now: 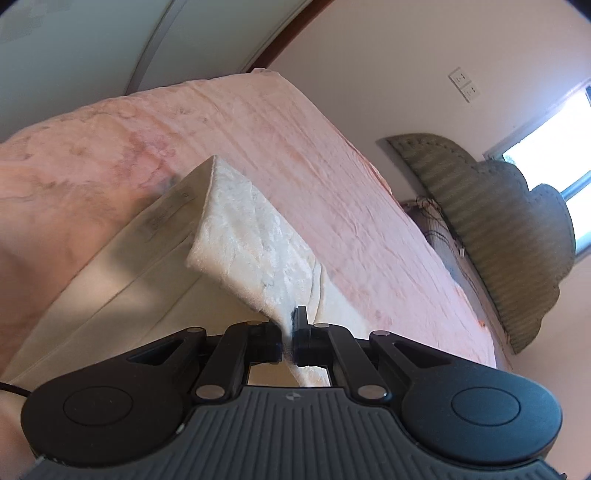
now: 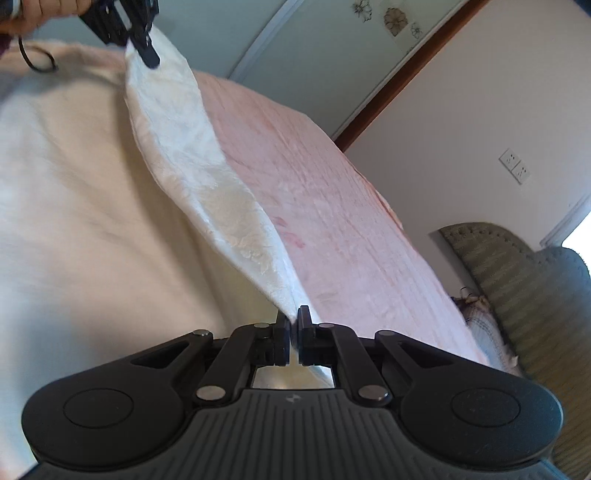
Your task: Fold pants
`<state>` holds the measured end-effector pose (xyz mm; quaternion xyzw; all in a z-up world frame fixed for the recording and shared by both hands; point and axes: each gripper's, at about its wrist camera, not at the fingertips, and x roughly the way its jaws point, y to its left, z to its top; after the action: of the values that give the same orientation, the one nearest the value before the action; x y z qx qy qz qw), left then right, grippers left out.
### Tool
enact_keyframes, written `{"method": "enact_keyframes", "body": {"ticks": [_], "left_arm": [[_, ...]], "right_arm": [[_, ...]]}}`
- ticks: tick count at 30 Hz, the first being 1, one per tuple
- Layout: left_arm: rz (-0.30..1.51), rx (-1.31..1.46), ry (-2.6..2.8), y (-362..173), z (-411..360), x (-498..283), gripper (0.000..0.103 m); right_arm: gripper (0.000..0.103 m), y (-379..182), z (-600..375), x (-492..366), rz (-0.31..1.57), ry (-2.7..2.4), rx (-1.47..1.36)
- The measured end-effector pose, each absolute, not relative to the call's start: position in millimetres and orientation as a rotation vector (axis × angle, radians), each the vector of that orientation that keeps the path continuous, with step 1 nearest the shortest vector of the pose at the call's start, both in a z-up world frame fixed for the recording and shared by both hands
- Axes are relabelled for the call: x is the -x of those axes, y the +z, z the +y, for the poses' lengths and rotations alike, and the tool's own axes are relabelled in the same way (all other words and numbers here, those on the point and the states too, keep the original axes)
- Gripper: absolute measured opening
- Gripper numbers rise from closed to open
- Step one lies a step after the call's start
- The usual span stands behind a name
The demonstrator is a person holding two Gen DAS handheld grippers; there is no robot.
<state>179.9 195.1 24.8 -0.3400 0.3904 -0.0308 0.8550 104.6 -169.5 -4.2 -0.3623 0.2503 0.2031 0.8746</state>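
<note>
Pants (image 2: 207, 192), cream-white, textured fabric; bulk spread flat on a bed (image 1: 295, 155), one edge lifted off it as a taut flap strung between two grippers; flap also seen in the left wrist view (image 1: 255, 240), folded over with a paler inner face and a small sewn label showing beneath.

Left gripper (image 1: 288, 325): black, jaws closed on a pinch of the pants' edge; same gripper visible at the upper left of the right wrist view (image 2: 142, 44), gripping the far end of the flap, a person's hand (image 2: 44, 11) on it and a dark cable loop hanging beside.

Right gripper (image 2: 293, 326): black, jaws closed on the near end of the same lifted edge.

Bed: covered by a pink quilted blanket (image 2: 332, 206), lying bare to the right of the flap.

Surroundings: green padded headboard (image 1: 498, 229) at the far right end of the bed; wall sockets (image 1: 464, 84) on a pale wall; bright window (image 1: 554, 140); sliding wardrobe doors (image 2: 295, 55) behind the bed.

Containers: none in view.
</note>
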Motion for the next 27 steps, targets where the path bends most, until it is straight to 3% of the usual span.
{"method": "enact_keyframes", "body": {"ticks": [9, 16, 27], "left_arm": [[0.939, 0.627, -0.026, -4.3, 216.0, -120.5, 0.002], [0.862, 0.528, -0.013, 14.3, 216.7, -97.7, 0.002], [0.932, 0.516, 0.048, -13.0, 217.8, -101.2, 0.005]], "right_arm": [[0.004, -10.0, -157.2, -15.7, 0.622, 0.543, 0.578], [0.004, -10.7, -155.0, -2.9, 0.630, 0.555, 0.513], [0.004, -34.8, -147.6, 7.7, 0.672, 0.564, 0.445]]}}
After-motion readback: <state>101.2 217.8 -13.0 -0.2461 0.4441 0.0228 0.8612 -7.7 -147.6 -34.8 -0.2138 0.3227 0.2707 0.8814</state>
